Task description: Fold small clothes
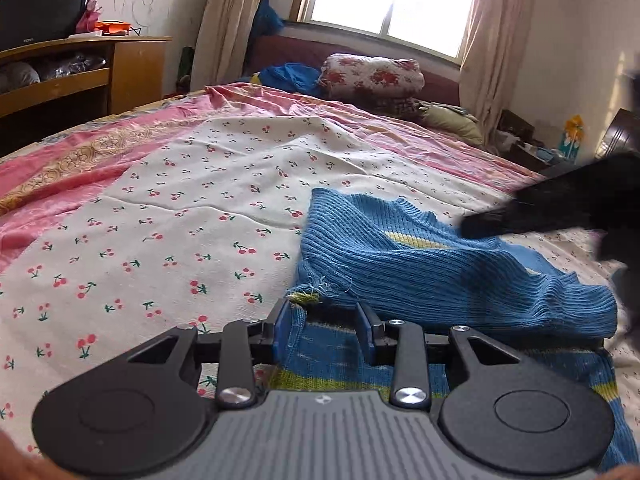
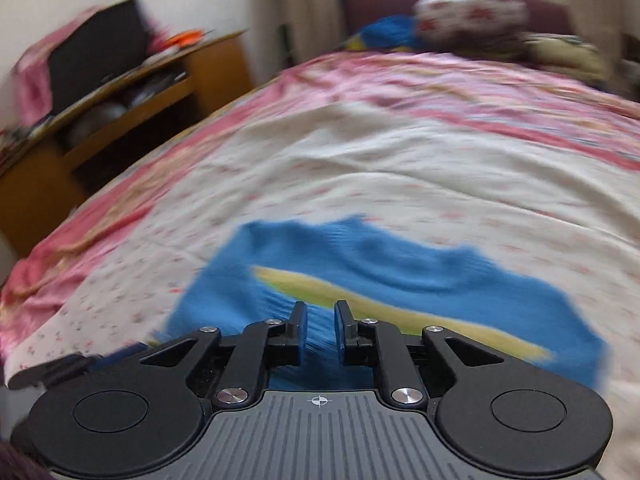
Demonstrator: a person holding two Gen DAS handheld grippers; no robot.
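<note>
The left gripper [image 1: 323, 322] has its jaws apart, with the frayed edge of one blue knitted garment [image 1: 420, 276] lying between them, unpinched. The right gripper [image 2: 320, 330] hovers over it, jaws narrowly parted on nothing. The garment lies partly folded on the cherry-print sheet [image 1: 168, 216], one floral bundle [image 1: 372, 74] beyond.

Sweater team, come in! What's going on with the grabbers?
Left gripper fingers apart, sweater edge between. Right gripper slightly open above it. Nothing in the way.
</note>
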